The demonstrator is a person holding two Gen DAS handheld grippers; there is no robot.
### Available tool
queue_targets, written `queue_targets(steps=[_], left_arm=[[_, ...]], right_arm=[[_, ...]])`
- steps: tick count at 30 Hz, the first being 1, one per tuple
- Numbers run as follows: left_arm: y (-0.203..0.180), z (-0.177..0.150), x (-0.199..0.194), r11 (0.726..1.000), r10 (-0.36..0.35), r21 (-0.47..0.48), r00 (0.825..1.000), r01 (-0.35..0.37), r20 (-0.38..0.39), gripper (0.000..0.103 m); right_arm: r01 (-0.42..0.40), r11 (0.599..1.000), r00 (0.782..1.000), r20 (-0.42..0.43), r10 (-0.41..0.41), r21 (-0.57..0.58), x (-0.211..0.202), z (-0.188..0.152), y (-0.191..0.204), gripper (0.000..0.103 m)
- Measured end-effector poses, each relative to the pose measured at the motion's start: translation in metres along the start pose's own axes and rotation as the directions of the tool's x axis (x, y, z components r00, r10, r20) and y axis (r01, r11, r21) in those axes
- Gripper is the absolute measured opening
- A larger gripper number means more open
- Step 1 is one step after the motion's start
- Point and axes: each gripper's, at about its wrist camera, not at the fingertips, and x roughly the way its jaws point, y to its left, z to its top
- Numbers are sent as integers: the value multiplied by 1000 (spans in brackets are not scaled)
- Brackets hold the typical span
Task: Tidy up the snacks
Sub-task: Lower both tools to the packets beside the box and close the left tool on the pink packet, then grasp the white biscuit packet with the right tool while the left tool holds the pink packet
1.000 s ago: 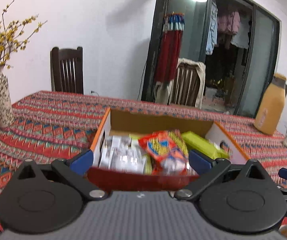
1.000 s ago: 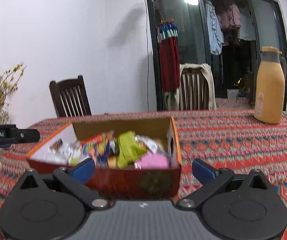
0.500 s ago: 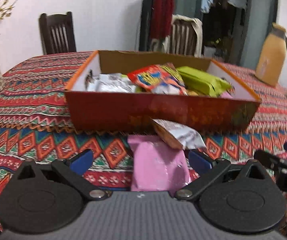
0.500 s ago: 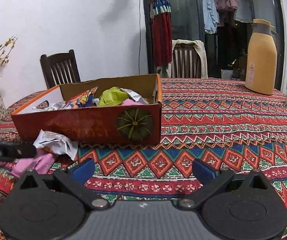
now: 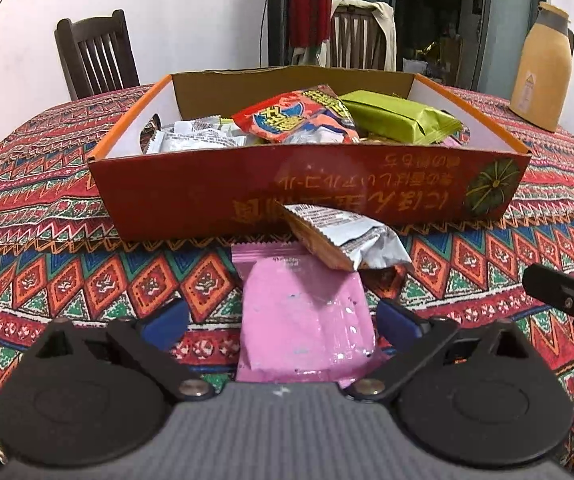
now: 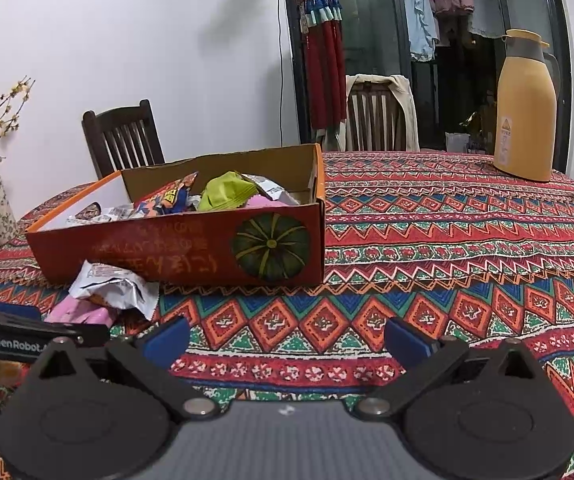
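Left gripper (image 5: pixel 279 320) has dropped, fingers narrowing but open astride the pink packet (image 5: pixel 307 320) to grab it; right gripper (image 6: pixel 287 340) idles open.

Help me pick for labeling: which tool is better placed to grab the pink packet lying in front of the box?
Left. The pink packet already lies between the left tool's open, just-narrowing jaws, not yet pinched. The right tool is open over bare tablecloth, with the packet off to its left.
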Motion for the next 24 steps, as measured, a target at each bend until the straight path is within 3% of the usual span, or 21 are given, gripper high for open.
queue_targets(steps=[3,4,14,24], left_arm=[[-2,-2,-3,1000,-25,17,1000,25,15,74],[-3,-3,-5,999,-37,27,999,36,24,63],[2,-12,-30,999,-32,13,992,31,120,63],[38,-17,-74,999,-16,-33,971,25,240,63]], right_arm=[[-1,1000,1000,-8,1,-1,1,0,0,103],[-1,1000,1000,-10,1,-1,2,1,0,103],[-10,1000,999,-41,10,11,9,1,-2,103],[-8,1000,998,-64,9,20,12,1,-3,103]])
